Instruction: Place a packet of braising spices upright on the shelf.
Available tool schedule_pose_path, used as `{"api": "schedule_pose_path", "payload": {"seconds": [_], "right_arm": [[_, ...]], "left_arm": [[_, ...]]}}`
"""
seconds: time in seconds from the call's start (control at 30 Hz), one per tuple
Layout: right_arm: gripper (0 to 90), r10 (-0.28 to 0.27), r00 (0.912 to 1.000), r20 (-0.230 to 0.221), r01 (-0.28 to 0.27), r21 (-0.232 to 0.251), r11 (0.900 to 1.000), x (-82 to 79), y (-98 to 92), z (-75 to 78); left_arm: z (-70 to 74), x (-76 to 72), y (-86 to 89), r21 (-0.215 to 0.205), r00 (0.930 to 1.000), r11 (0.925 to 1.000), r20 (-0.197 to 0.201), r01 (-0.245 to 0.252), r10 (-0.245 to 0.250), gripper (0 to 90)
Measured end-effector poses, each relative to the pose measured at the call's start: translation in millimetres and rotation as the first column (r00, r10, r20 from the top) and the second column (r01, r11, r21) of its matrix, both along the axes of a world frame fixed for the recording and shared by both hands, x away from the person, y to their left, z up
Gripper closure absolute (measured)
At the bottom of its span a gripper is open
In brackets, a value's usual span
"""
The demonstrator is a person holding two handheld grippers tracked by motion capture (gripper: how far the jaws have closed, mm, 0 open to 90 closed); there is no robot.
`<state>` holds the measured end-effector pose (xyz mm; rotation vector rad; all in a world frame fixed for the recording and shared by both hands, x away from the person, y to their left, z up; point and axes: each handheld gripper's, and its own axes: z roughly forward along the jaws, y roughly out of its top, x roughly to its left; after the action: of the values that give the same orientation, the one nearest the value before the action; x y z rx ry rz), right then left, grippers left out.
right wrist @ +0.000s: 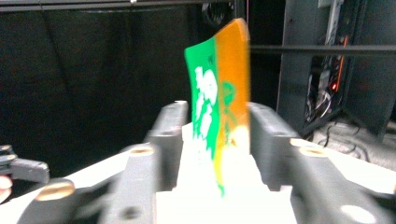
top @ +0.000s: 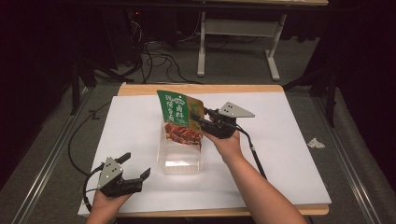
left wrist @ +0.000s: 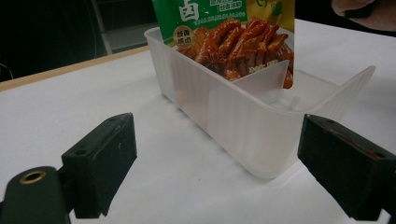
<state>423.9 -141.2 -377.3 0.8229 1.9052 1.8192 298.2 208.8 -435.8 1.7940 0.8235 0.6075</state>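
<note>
pouch (right wrist: 219,116): between right gripper (right wrist: 215,135) jaws | jaws apart, seemingly not pressing

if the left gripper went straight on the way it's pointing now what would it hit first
Most likely the clear plastic tub, which stands dead ahead between the open jaws of the left gripper. It would meet the tub's near wall before the green and orange snack pouch standing in it. How far off the wall is cannot be judged.

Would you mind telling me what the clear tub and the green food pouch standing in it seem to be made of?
The tub looks like thin translucent plastic with a frosted, faintly ribbed finish: the pouch's print shows hazily through its wall. The pouch looks like glossy printed plastic or foil laminate: it catches light and bends as a thin sheet between the jaws of the right gripper. Which of the two cannot be told.
</note>
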Motion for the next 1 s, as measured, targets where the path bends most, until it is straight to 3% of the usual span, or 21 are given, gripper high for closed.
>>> {"api": "schedule_pose_path", "payload": {"seconds": [0.07, 0.1, 0.13, 0.3, 0.37, 0.43, 0.53, 0.57, 0.6, 0.73, 0.87, 0.9, 0.93, 1.0], "right_arm": [[43.4, 0.007, 0.9992, -0.04, -0.007, -0.007, 1.0, -0.1, -5.9, 0.8], [43.4, 0.007, 0.9992, -0.04, -0.007, -0.007, 1.0, -0.1, -5.9, 0.8], [35.1, 0.006, 0.9986, -0.052, -0.007, -0.02, 1.0, -1.8, -14.5, 1.0], [24.5, -0.021, 0.9968, -0.077, 0.019, -0.029, 0.999, -9.3, -38.7, 1.6], [17.7, -0.076, 0.9944, -0.074, 0.071, -0.06, 0.996, -19.6, -58.4, 2.1], [15.8, -0.084, 0.9943, -0.065, 0.079, -0.073, 0.994, -22.6, -65.8, 2.2], [15.0, -0.142, 0.9886, -0.05, 0.136, -0.108, 0.985, -35.4, -89.5, 2.2], [14.4, -0.164, 0.9848, -0.058, 0.156, -0.119, 0.981, -42.5, -102.9, 1.6], [14.4, -0.164, 0.9848, -0.058, 0.156, -0.119, 0.981, -42.5, -102.9, 1.6], [13.5, -0.207, 0.9764, -0.063, 0.196, -0.139, 0.971, -62.3, -133.7, -5.1], [11.9, -0.259, 0.9622, -0.084, 0.243, -0.165, 0.956, -85.8, -162.3, -19.9], [9.8, -0.276, 0.9566, -0.093, 0.257, -0.176, 0.95, -98.8, -174.8, -32.5], [9.8, -0.276, 0.9566, -0.093, 0.257, -0.176, 0.95, -98.8, -174.8, -32.5], [9.7, -0.303, 0.9483, -0.095, 0.283, -0.18, 0.942, -112.1, -185.2, -48.0]], "left_arm": [[-0.2, 0.4, 0.6, 0.002, 1.0, 1.0, -0.001, 0.0, 0.0, 12.1], [-0.4, 0.6, 0.9, 0.004, 1.0, 1.0, -0.002, 0.0, 0.0, 12.1], [-0.5, 0.9, 0.9, 0.003, 1.0, 1.0, -0.003, 0.0, 0.0, 12.1], [-0.2, 0.5, -1.1, 0.009, 1.0, 1.0, -0.008, 0.005, -0.005, 12.1], [-0.5, 0.6, -1.9, 0.011, 1.0, 0.9999, -0.009, 0.005, -0.004, 12.1], [-1.0, 1.1, -2.3, 0.01, 0.9999, 0.9999, -0.013, 0.002, -0.002, 12.1], [-2.1, 1.7, -2.3, 0.013, 0.9997, 0.9999, -0.022, -0.001, 0.001, 12.1], [-2.8, 1.9, -2.6, 0.015, 0.9997, 0.9999, -0.026, -0.004, 0.004, 12.0], [-2.8, 1.9, -2.6, 0.015, 0.9997, 0.9999, -0.026, -0.004, 0.004, 12.0], [-3.4, 2.1, -3.4, 0.021, 0.9994, 0.9998, -0.034, -0.001, 0.002, 12.0], [-3.4, 2.5, -4.8, 0.014, 0.9989, 0.9999, -0.046, 0.007, -0.006, 11.9], [-3.1, 2.2, -5.4, 0.016, 0.9989, 0.9998, -0.046, 0.009, -0.009, 11.9], [-3.2, 2.0, -6.3, 0.018, 0.9989, 0.9998, -0.046, 0.012, -0.011, 11.9], [-3.4, 2.3, -8.3, 0.033, 0.9988, 0.9993, -0.046, 0.02, -0.018, 11.9]]}}
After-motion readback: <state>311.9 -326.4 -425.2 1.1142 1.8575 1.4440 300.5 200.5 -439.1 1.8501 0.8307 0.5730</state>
